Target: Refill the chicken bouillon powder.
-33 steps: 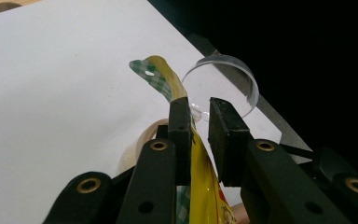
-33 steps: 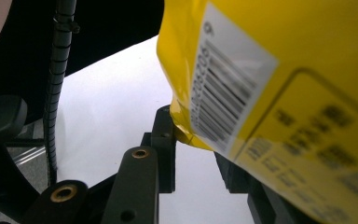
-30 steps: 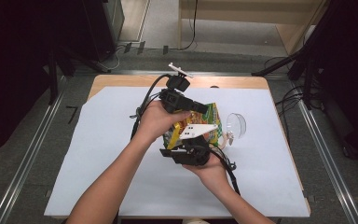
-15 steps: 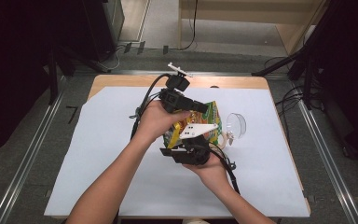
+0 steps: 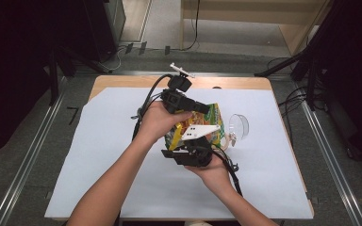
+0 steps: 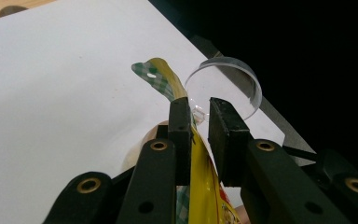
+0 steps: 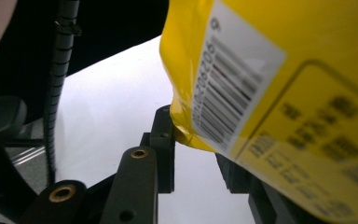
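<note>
Both tools grip the yellow snack bag above the surface, left tool clenched on its edge, right tool grasping its corner; next, probably tearing it apart.

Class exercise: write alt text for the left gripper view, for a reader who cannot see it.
Two black jaws of the left gripper hold the edge of a yellow bag between them. Beyond them a clear round dish stands on white paper.

Glossy yellow plastic snack bag, clear smooth plastic bowl, matt white paper sheet over wooden desk, matt black hand-held gripper jaws
</note>
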A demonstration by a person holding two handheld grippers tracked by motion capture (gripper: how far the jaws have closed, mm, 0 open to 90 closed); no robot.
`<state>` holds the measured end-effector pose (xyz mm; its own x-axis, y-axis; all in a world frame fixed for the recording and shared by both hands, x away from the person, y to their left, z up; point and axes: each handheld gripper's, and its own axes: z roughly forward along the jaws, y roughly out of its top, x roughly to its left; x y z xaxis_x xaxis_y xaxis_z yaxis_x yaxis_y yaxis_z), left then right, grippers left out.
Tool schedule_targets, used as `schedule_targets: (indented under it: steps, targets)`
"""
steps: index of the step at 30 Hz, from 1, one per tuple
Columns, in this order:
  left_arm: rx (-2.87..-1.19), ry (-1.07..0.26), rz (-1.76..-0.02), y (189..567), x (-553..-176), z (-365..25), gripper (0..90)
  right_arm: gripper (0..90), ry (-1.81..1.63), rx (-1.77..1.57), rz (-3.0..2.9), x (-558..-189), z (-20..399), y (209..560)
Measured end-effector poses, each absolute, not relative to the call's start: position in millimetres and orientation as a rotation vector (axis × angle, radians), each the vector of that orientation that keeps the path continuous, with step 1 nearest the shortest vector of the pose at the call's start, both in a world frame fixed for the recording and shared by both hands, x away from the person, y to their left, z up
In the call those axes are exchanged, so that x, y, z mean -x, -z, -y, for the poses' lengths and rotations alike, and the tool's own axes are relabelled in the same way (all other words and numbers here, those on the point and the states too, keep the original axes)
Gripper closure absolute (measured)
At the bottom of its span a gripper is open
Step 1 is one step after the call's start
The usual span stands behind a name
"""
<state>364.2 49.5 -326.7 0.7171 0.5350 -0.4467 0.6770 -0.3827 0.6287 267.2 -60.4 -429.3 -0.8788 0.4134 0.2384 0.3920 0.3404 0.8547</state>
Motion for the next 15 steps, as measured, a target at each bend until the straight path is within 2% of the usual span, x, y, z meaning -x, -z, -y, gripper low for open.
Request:
schedule_targets:
  steps: [15]
  targets:
    - [-2.096, 0.188, -0.922, 323.7, -364.5, -45.7, 79.5, 70.1, -1.637, -0.790, -2.541, -267.9, 61.5, 427.5]
